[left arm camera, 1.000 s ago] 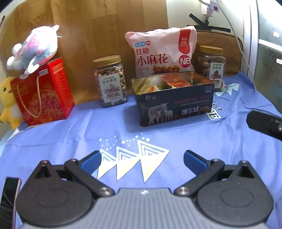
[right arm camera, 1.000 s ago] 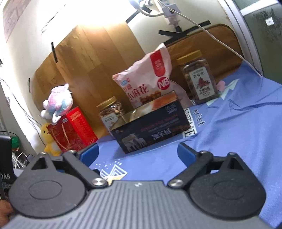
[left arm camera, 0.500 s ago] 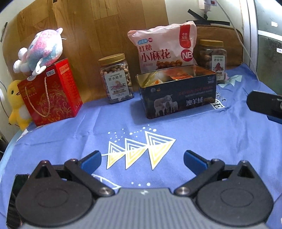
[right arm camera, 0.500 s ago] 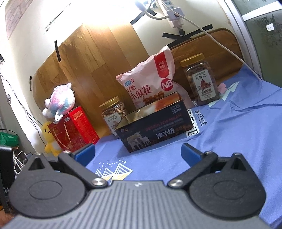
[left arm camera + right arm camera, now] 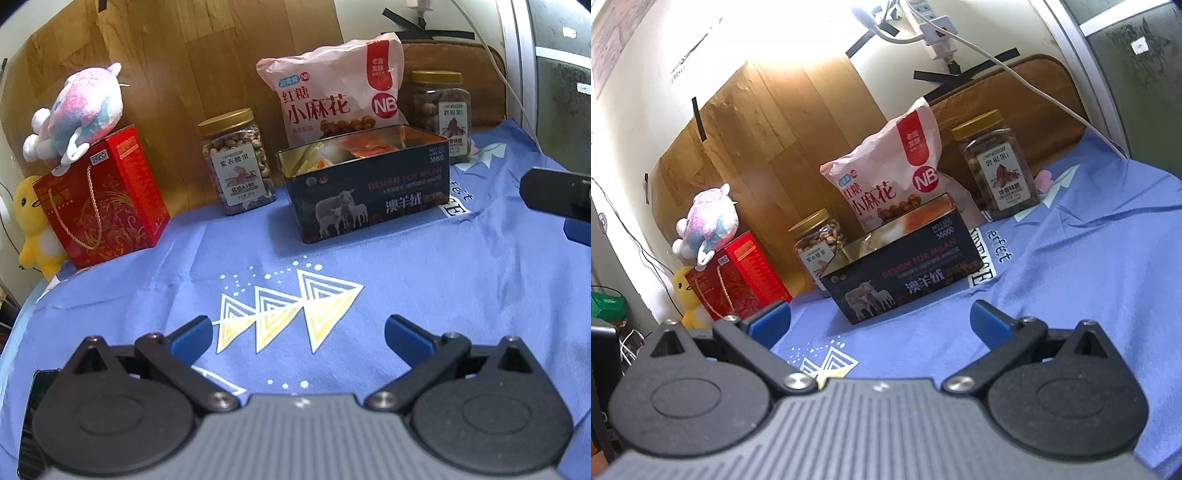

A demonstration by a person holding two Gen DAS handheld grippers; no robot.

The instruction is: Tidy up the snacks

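Note:
A dark open tin (image 5: 369, 192) (image 5: 905, 280) with snack packets inside stands on the blue cloth. Behind it leans a pink snack bag (image 5: 338, 92) (image 5: 890, 181). A gold-lidded nut jar (image 5: 238, 162) (image 5: 818, 243) stands left of the tin, and a second jar (image 5: 441, 110) (image 5: 999, 166) stands to its right. My left gripper (image 5: 298, 338) is open and empty, well short of the tin. My right gripper (image 5: 881, 321) is open and empty too, also back from the tin. Part of the right gripper (image 5: 557, 199) shows at the right edge of the left wrist view.
A red gift box (image 5: 99, 199) (image 5: 738, 277) with a pastel plush toy (image 5: 77, 110) on top stands at the left, a yellow duck toy (image 5: 33, 229) beside it. A wooden board (image 5: 177, 62) and a wall back the row. Bare blue cloth (image 5: 424, 280) lies in front.
Both grippers have drawn back from the tin and risen a little, so the tin and jars look smaller and farther. Both stay open.

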